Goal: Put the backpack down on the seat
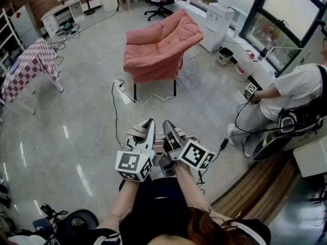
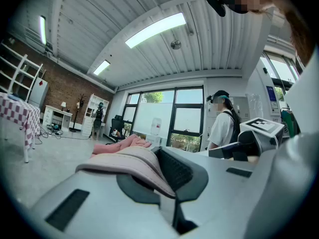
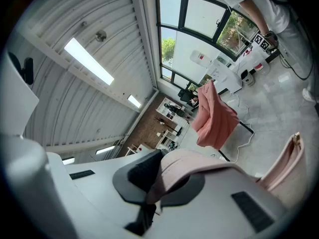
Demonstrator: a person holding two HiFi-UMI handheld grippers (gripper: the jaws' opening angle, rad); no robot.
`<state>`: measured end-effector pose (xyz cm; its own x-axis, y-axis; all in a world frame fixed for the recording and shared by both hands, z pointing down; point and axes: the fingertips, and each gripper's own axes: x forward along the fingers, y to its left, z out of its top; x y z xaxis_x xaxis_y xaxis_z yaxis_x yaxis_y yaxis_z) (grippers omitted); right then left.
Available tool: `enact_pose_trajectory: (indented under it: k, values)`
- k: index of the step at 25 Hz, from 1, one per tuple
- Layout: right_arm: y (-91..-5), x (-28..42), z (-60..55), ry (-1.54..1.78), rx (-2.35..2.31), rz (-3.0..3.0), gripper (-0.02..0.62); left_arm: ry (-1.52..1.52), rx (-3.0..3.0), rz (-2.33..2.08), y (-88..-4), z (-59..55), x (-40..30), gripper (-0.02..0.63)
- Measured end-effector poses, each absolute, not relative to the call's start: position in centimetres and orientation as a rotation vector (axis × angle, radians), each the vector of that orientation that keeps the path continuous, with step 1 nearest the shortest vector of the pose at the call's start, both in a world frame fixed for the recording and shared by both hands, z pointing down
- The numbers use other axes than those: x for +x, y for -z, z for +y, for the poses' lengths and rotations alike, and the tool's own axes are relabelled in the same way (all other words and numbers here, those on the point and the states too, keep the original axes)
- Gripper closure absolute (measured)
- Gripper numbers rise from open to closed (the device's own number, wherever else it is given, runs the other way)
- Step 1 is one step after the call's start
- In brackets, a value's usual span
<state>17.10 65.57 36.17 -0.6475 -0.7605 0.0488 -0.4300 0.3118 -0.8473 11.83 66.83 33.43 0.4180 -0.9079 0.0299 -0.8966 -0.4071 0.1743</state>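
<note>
Head view shows left tongs (image 1: pixel 147 122) and right tongs (image 1: pixel 168 124) side by side, each pinching a flat, pale-pink woven strap (image 2: pixel 129 163). Well ahead stands a soft salmon armchair (image 1: pixel 158 47).

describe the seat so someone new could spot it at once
From the big windows on the right, look to the open floor mid-room. The seat stands there alone on thin dark legs. Unlike the black office chair beyond it, it is a salmon-pink armchair.

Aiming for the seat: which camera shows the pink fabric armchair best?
Head view: the whole pink fabric armchair, from above. Left gripper view catches a sliver; right gripper view shows it small, sideways.
</note>
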Motion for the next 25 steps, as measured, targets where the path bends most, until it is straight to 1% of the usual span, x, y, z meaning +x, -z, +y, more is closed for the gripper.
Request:
enact_pose_trajectory:
  k: [11,18,25]
  values:
    - [-36.3,16.4,65.6,1.296,-1.001,2.173,0.563,0.154,2.47,-1.601,-33.8,66.9,11.0,0.588]
    - [-36.4,16.2,62.0,1.308,-1.028,2.135,0.563,0.146,2.487,-1.566,-33.8,63.2,10.7,0.588]
    - [-36.4,12.5,58.2,1.294,-1.04,2.17,0.563,0.182,2.473,-1.561,-34.2,59.0,7.0,0.588]
